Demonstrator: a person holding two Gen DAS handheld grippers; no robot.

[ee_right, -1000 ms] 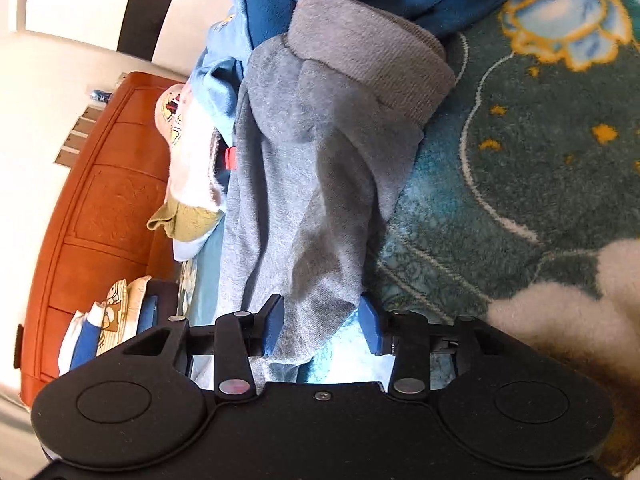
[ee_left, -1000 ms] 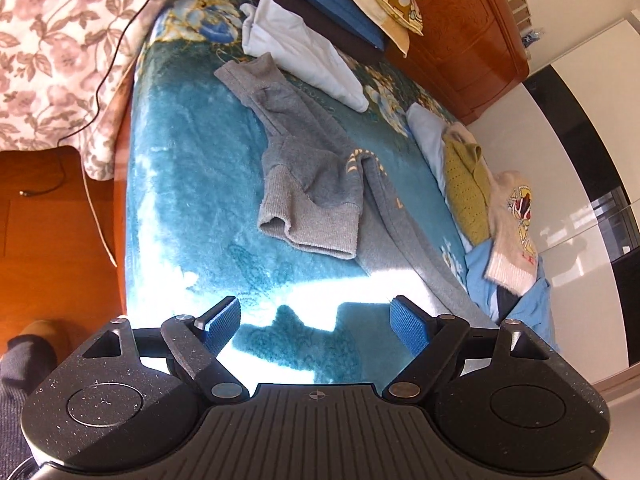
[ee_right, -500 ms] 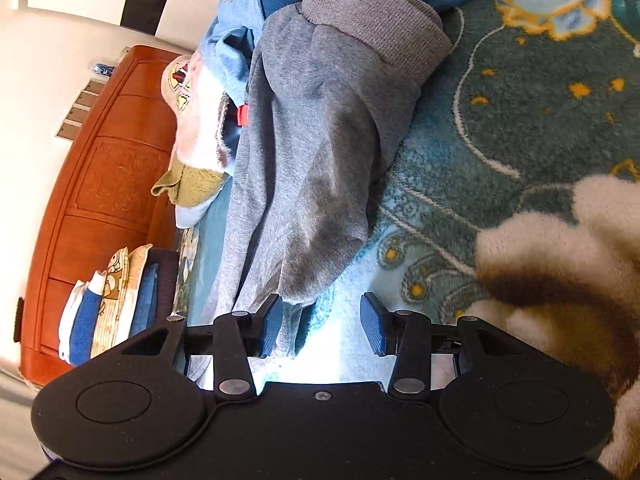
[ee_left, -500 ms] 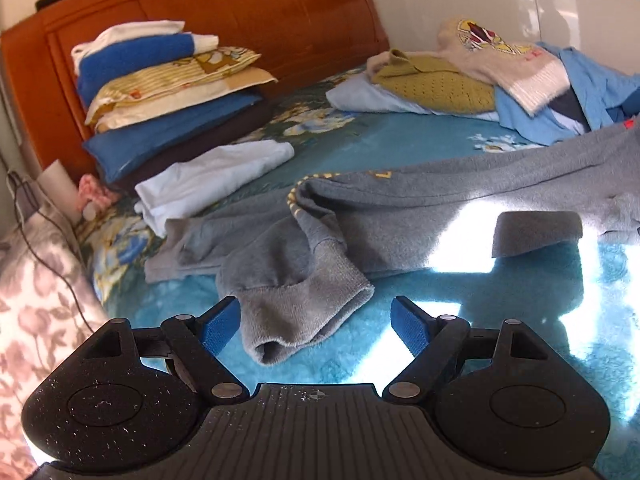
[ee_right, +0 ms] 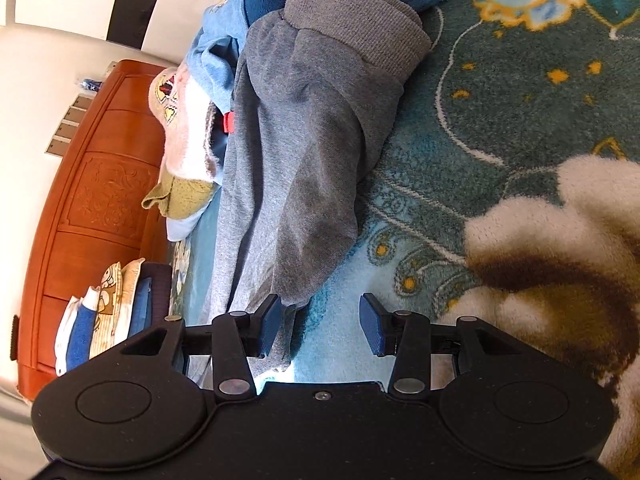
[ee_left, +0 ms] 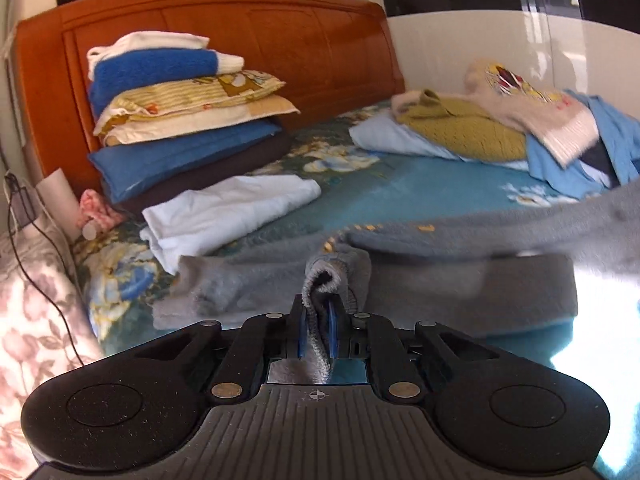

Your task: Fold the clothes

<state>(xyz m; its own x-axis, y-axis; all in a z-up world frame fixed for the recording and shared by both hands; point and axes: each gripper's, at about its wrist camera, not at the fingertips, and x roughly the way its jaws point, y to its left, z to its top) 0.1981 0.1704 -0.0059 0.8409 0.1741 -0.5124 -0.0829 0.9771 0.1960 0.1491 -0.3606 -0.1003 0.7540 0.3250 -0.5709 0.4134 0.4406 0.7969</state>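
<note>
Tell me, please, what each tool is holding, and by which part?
The left tool pinches the grey sweater by its ribbed cuff; the right tool is open, holding nothing.

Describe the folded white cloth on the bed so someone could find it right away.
Start at the wooden headboard and the pillow stack leaning on it. Just in front lies the white cloth, on the teal blanket. It alone is plain white; the sweater beside it is grey.

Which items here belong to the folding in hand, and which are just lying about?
In hand:
- grey sweatshirt
- its cuff, pinched in the left tongs
- right tongs, open

Lying about:
- folded white garment
- pillow stack
- heap of clothes
- headboard
</note>
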